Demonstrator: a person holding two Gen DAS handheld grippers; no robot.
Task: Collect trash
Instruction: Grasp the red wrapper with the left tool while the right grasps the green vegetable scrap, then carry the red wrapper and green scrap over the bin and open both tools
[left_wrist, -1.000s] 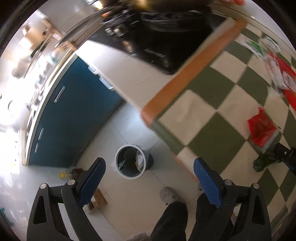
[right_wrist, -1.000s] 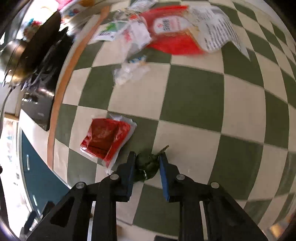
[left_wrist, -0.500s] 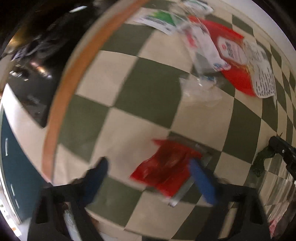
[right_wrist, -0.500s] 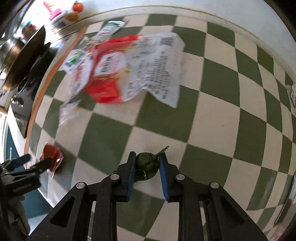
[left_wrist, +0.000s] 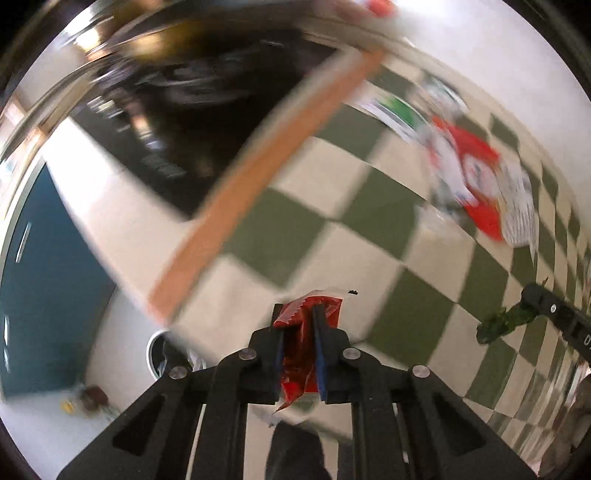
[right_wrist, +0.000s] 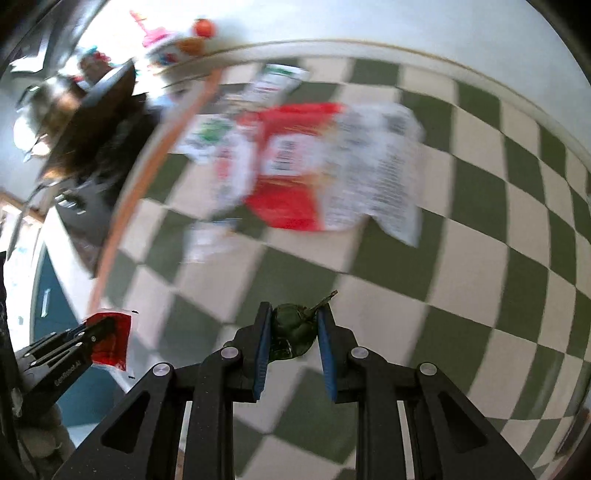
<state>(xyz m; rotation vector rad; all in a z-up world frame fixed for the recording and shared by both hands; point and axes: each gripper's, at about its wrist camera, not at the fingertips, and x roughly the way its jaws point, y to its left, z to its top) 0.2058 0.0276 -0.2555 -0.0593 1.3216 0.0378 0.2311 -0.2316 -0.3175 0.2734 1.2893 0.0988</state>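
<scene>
My left gripper (left_wrist: 298, 317) is shut on a red plastic wrapper (left_wrist: 304, 332) and holds it up off the checkered tablecloth (left_wrist: 332, 192). The wrapper also shows in the right wrist view (right_wrist: 110, 339), held by the left gripper (right_wrist: 107, 326). My right gripper (right_wrist: 293, 317) is shut on a crumpled dark green scrap (right_wrist: 293, 328) above the cloth; the scrap also shows in the left wrist view (left_wrist: 502, 325). A pile of red and white packaging (right_wrist: 306, 173) lies at the far side of the table; it also shows in the left wrist view (left_wrist: 476, 192).
A round bin (left_wrist: 166, 358) stands on the floor below the table's near corner. Blue cabinet doors (left_wrist: 44, 295) are at the left. A dark stove top with a pan (left_wrist: 177, 110) lies beyond the table's orange edge (left_wrist: 251, 192). Toys (right_wrist: 177, 40) sit at the far corner.
My left gripper swung from over the bin to the table, shut on the red wrapper and lifted it toward the table's edge. The right gripper kept hold of the green scrap.
</scene>
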